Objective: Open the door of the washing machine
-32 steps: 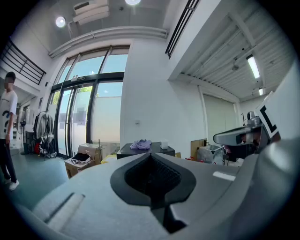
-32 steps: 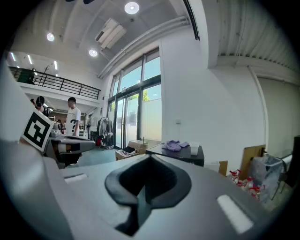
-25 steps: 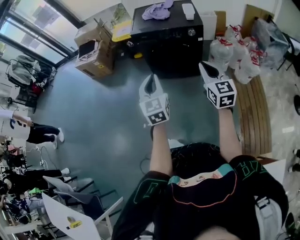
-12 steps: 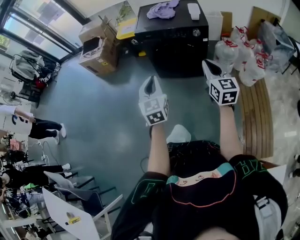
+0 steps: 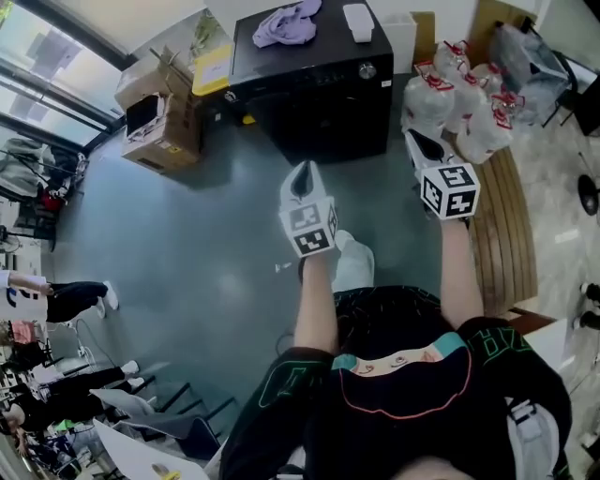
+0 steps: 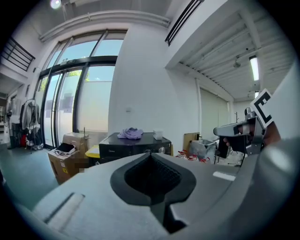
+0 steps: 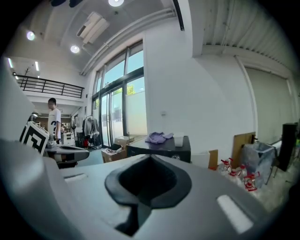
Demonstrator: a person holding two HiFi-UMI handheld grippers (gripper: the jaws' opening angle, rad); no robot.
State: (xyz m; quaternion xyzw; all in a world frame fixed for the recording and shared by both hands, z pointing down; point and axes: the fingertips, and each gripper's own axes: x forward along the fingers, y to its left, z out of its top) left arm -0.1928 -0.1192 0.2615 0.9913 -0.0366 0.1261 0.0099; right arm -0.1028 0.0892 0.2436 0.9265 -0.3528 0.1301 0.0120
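The black washing machine (image 5: 314,89) stands against the far wall with its dark front facing me and its door closed. A purple cloth (image 5: 286,21) and a white box (image 5: 358,21) lie on its top. My left gripper (image 5: 302,173) is shut and empty, pointing at the machine from some way off over the floor. My right gripper (image 5: 418,142) is also shut and empty, off the machine's right front corner. The machine (image 6: 136,144) shows beyond the left gripper (image 6: 150,154), and the machine (image 7: 161,146) shows again past the right gripper (image 7: 151,157).
Cardboard boxes (image 5: 155,117) and a yellow bin (image 5: 214,67) stand left of the machine. Tied plastic bags (image 5: 459,89) and a wooden bench (image 5: 502,234) are on the right. Grey floor (image 5: 197,244) lies between me and the machine. People and chairs (image 5: 56,375) are far left.
Both grippers have moved toward the washing machine and sunk a little, still shut. A shoe has appeared under the left gripper as the person steps forward.
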